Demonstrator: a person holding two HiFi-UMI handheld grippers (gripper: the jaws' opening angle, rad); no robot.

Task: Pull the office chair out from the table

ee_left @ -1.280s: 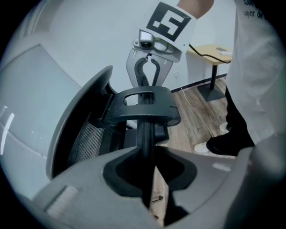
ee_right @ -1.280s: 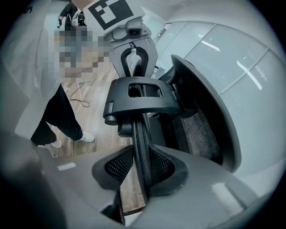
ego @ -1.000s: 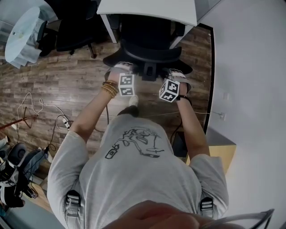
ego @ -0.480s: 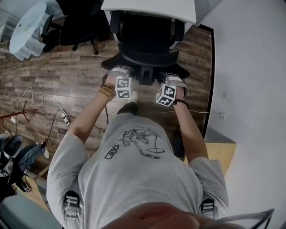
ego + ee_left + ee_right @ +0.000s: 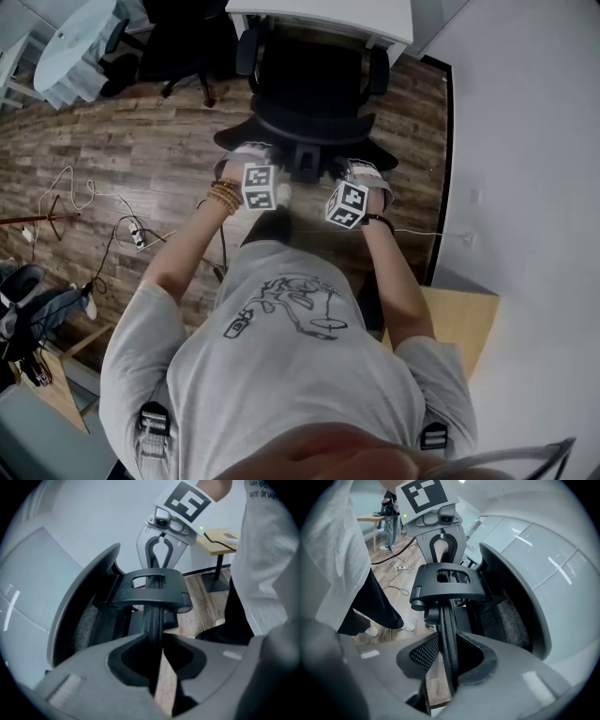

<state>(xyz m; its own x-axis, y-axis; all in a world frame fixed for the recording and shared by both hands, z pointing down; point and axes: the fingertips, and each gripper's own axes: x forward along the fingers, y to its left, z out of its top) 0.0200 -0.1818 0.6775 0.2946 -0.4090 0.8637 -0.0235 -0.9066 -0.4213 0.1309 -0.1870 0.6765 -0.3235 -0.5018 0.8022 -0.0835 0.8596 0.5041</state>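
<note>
The black office chair (image 5: 309, 89) stands with its seat partly under the white table (image 5: 323, 14) at the top of the head view. Both grippers grip the top edge of its backrest (image 5: 302, 133), either side of the centre bracket (image 5: 151, 589). My left gripper (image 5: 246, 161) is shut on the thin black rim (image 5: 153, 620), which runs between its jaws. My right gripper (image 5: 364, 174) is shut on the mesh rim (image 5: 448, 625) in the same way. Each gripper view shows the other gripper across the bracket: the right gripper (image 5: 159, 559) and the left gripper (image 5: 440, 545).
A white wall (image 5: 525, 187) runs close along the right. A small wooden table (image 5: 464, 319) stands at my right hip. Cables (image 5: 122, 234) lie on the wood floor to the left. A round white table (image 5: 70, 52) and another black chair (image 5: 178, 47) stand at the far left.
The chair has rolled back out from under the table with both grippers holding its backrest. More of the seat and armrests shows now, and the person has stepped backward.
</note>
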